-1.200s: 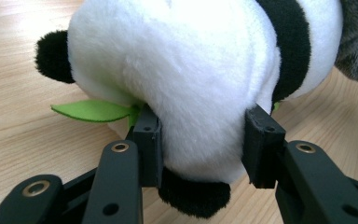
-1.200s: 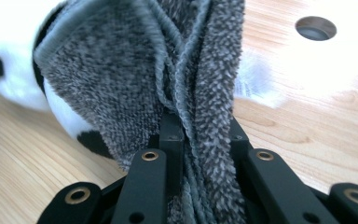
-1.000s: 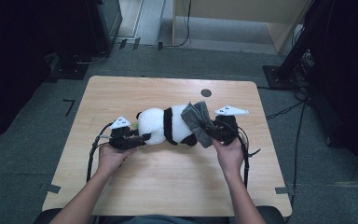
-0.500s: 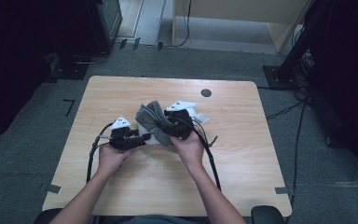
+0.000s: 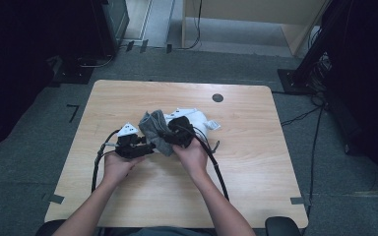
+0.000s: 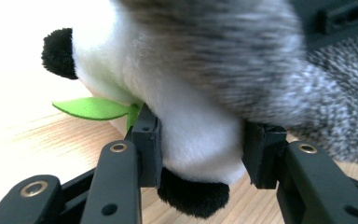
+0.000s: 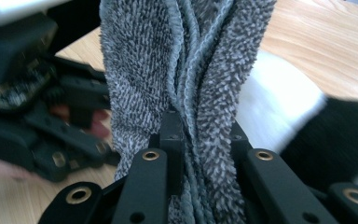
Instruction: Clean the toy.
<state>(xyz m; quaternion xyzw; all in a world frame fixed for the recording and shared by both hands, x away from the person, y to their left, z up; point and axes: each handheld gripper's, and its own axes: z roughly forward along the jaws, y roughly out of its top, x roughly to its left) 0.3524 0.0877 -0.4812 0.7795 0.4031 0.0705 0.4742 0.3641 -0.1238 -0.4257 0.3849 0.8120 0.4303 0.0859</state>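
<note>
My left gripper (image 6: pixel 200 154) is clamped on the panda plush (image 6: pixel 186 126): its 2 jaws press into the white fur from either side, with a black paw hanging just below them and a green felt leaf (image 6: pixel 91 108) sticking out at the left, next to a black ear. In the high view that left gripper (image 5: pixel 145 146) sits low over the tabletop (image 5: pixel 256 167), left of centre, with my left hand (image 5: pixel 115 164) behind it.

My right gripper (image 7: pixel 200 140) is pinched tight on the grey cloth (image 7: pixel 191 70). The folds of its shaggy pile are bunched between the 2 jaws and rise straight up from them. From above, the right gripper (image 5: pixel 170 135) is just beside the left one, and the grey cloth (image 5: pixel 155 130) hangs between the 2, draped over the panda's near end. In the left gripper view the cloth lies across the top of the plush and touches it.

The panda plush (image 5: pixel 197 120) lies on the tabletop near the middle, its white body showing behind my right hand (image 5: pixel 189 155), towards the far side. A small dark round hole (image 5: pixel 217 97) sits in the tabletop farther back, well apart from the plush. Black cables trail from both grippers towards the near edge.
</note>
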